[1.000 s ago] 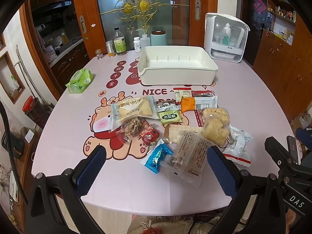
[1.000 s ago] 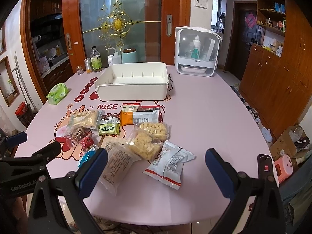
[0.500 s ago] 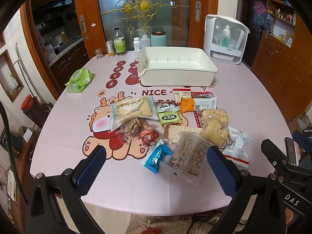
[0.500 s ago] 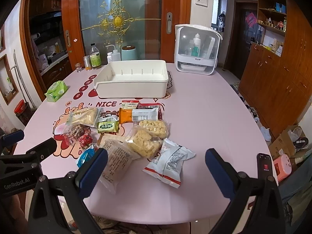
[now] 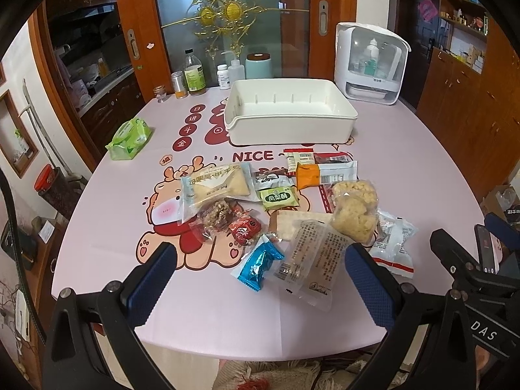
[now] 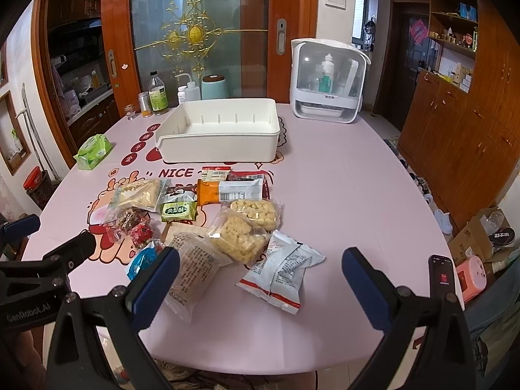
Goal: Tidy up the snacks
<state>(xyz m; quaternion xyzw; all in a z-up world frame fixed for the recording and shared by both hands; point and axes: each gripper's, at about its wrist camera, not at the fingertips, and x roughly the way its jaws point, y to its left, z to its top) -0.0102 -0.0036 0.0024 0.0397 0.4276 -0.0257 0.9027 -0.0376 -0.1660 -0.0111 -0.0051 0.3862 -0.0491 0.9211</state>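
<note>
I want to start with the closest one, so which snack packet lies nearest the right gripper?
The white packet with the red stripe, at the pile's near right edge, just ahead of the open right gripper; the other snacks lie farther back or left.

Glass sliding door (image 6: 198, 32), wood frame; wooden cabinets (image 6: 455, 149) right.

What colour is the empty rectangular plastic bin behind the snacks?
The rectangular plastic bin is plain white, clearest in the left wrist view.
</note>
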